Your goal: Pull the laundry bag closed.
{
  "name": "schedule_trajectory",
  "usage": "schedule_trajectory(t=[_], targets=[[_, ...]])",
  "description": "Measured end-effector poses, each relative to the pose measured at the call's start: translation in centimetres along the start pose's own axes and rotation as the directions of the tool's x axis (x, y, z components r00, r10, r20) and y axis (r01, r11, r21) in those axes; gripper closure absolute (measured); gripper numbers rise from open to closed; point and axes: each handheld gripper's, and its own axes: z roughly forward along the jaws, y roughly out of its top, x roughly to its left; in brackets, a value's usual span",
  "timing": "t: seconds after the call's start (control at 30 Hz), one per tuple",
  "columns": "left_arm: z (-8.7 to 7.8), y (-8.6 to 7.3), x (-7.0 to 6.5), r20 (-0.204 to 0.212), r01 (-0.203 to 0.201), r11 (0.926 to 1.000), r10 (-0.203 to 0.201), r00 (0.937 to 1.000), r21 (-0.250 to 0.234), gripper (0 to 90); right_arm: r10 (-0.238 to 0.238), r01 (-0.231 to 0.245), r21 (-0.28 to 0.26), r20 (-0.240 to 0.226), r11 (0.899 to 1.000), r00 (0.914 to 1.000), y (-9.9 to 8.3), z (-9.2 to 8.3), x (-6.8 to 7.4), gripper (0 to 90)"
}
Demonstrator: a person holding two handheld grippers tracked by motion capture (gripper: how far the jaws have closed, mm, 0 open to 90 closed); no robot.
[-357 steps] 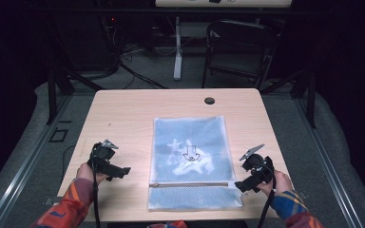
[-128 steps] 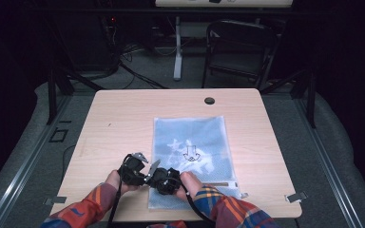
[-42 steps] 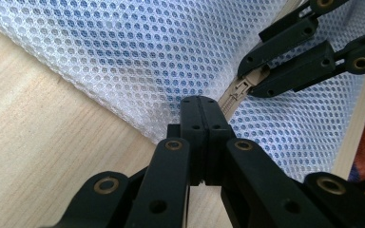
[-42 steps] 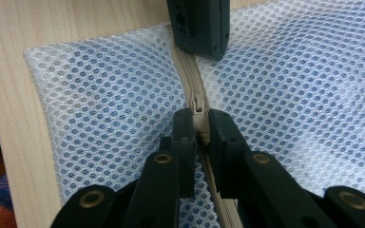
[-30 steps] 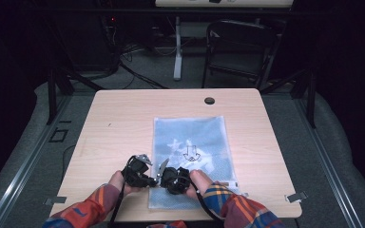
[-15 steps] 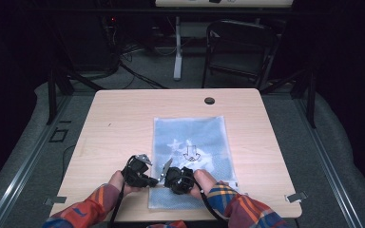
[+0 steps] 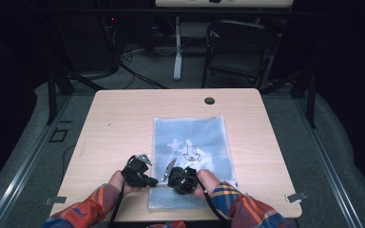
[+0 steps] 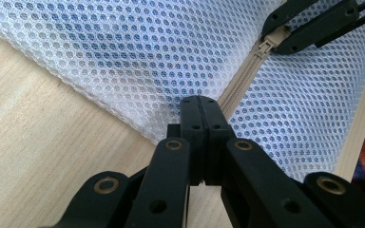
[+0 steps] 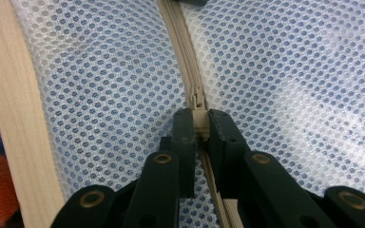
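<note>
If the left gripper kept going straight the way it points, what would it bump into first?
Probably the right gripper, which clasps the zipper pull further along the beige zipper. The left gripper pinches the mesh bag; depth is unclear.

At the start both grippers sit well apart at the table's near corners, clear of the mesh bag. Now the left gripper and right gripper meet at the bag's near left end. The left pinches the mesh edge and the right clamps the zipper pull.
</note>
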Motion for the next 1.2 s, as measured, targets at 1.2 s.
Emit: schedule_trajectory(t=[1.2], targets=[[0.0,0.0,0.0,-0.001,-0.002,1.0000,0.002,1.0000,0.001,90.0,0.023,-0.024,0.028,0.019,0.999,0.9996,-2.0,-1.0,-0.5,82.3]])
